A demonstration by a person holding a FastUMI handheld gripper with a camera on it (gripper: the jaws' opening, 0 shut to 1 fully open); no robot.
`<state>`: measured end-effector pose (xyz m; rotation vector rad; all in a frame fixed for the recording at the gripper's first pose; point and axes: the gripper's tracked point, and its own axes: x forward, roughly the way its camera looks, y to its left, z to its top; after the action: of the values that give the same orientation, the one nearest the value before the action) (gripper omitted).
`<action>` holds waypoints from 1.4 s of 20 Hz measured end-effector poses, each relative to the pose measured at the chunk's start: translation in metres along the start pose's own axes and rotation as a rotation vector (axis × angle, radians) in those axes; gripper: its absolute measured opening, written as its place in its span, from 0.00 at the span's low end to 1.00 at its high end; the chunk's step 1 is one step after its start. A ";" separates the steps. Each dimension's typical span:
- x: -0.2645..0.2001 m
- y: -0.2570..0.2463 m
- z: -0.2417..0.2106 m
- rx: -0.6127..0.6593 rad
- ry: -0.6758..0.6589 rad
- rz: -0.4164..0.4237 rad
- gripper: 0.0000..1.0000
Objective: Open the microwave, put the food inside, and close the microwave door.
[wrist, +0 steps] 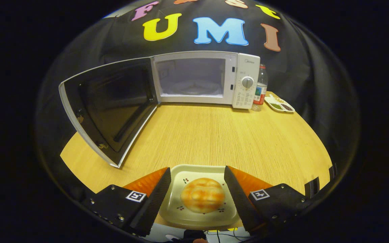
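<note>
Gripper view — fingers (235,189) apart, flanking plate (199,221).

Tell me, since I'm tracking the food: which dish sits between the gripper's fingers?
The square plate carrying the bun, between the open gripper fingers. The small snack tray lies far off, beside the bottle.

Free room: my gripper (197,189) spread wide, fingers flanking the plate (177,216) carrying the bun (203,195), neither finger pressing it. Bare table (214,135) ahead to the microwave (208,79); cavity clear apart from the turntable (192,88). Obstacles: door (108,108) swung out leftward over the table; bottle (260,88) and small dish (279,104) beside the microwave's right.
</note>
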<state>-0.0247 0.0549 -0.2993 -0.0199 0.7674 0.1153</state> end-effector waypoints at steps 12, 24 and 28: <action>0.016 -0.007 -0.041 0.006 0.147 0.038 0.88; 0.025 0.001 0.054 0.140 -0.025 0.145 0.70; 0.043 0.005 0.102 0.203 -0.093 0.192 0.70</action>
<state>0.0764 0.0707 -0.2556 0.2506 0.6844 0.2185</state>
